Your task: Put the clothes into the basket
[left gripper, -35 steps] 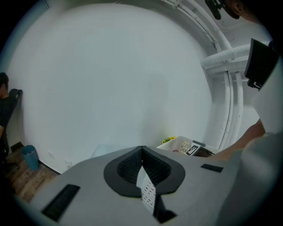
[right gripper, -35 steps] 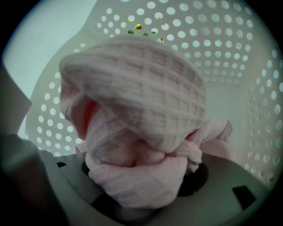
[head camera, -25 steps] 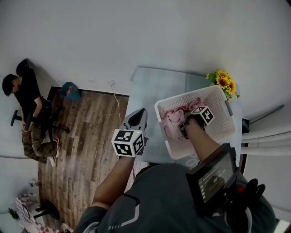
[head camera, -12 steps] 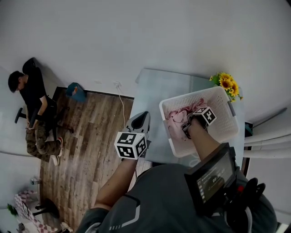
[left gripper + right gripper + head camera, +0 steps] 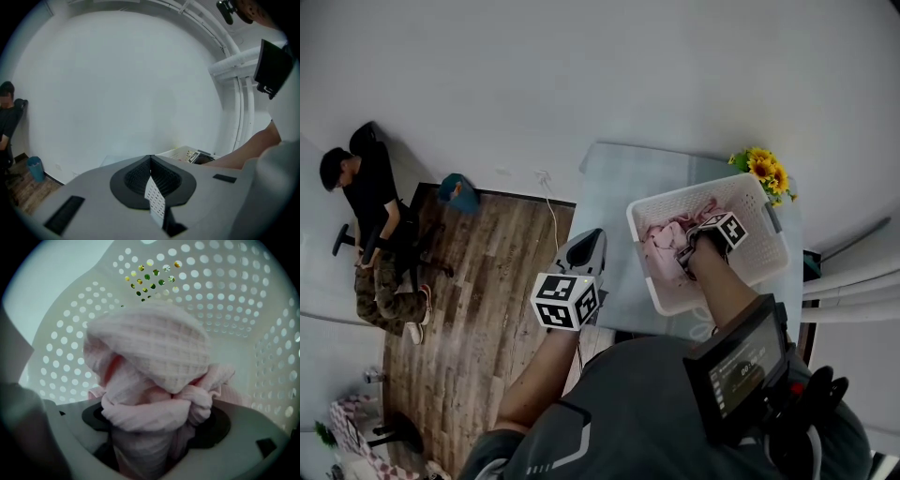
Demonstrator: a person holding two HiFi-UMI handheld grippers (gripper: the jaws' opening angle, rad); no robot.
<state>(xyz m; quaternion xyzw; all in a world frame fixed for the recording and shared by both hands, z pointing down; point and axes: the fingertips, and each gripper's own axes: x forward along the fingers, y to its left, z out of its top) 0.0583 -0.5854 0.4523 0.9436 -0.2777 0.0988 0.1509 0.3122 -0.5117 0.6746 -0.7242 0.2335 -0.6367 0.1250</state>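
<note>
A white perforated basket [image 5: 670, 202] stands on the pale table, with pink waffle-knit clothes [image 5: 661, 239] heaped inside it. My right gripper [image 5: 686, 255] reaches steeply down into the basket. In the right gripper view the pink cloth [image 5: 150, 348] bulges up between the jaws of the right gripper [image 5: 154, 427], which have just been opening and stand wide, with the basket wall [image 5: 243, 296] behind. My left gripper [image 5: 589, 242] hovers left of the basket near the table's edge. Its jaws meet, so the left gripper [image 5: 151, 161] is shut on nothing.
Sunflowers [image 5: 761, 171] stand at the table's far right corner behind the basket. The glass table [image 5: 609, 197] ends at a wooden floor on the left, where a white cable [image 5: 551, 220] runs, a blue bin [image 5: 457, 192] stands and a seated person [image 5: 370, 216] is.
The left gripper has drifted slightly near the table's edge. The right gripper has stayed in the basket over the pink cloth.
</note>
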